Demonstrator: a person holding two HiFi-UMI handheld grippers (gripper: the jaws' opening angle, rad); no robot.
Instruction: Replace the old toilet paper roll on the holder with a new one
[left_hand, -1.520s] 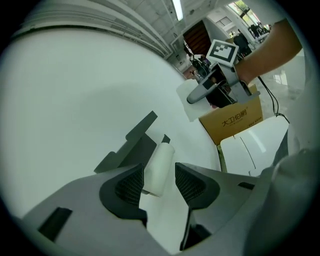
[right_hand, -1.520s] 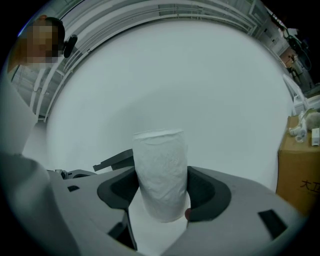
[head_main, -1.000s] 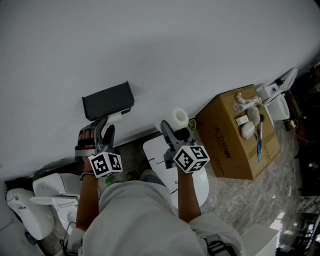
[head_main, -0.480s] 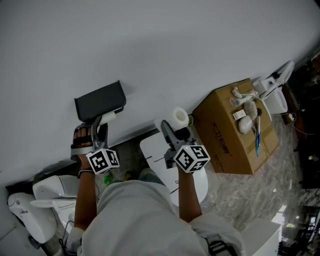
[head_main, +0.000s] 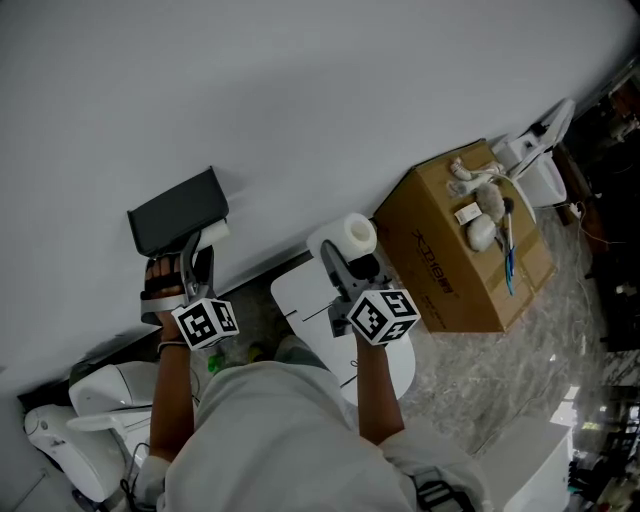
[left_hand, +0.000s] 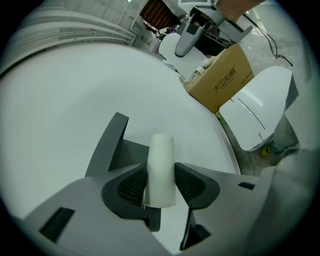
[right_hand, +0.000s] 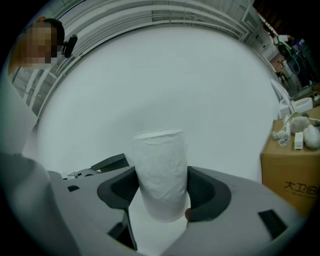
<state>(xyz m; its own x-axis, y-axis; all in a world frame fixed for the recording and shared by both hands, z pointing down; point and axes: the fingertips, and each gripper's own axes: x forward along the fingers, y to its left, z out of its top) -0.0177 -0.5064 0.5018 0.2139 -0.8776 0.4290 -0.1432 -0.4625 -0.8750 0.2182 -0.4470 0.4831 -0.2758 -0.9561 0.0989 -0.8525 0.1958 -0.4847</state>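
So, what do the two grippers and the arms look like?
The left gripper and right gripper match: grey bodies, dark mesh-textured pads, and a white cube with black square markers on each. The arms are bare below a light grey top.

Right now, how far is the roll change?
Done: the right gripper holds the new roll. In hand: the left gripper grips the old core at the holder; whether it is off, I cannot tell. To do: fit the new roll.
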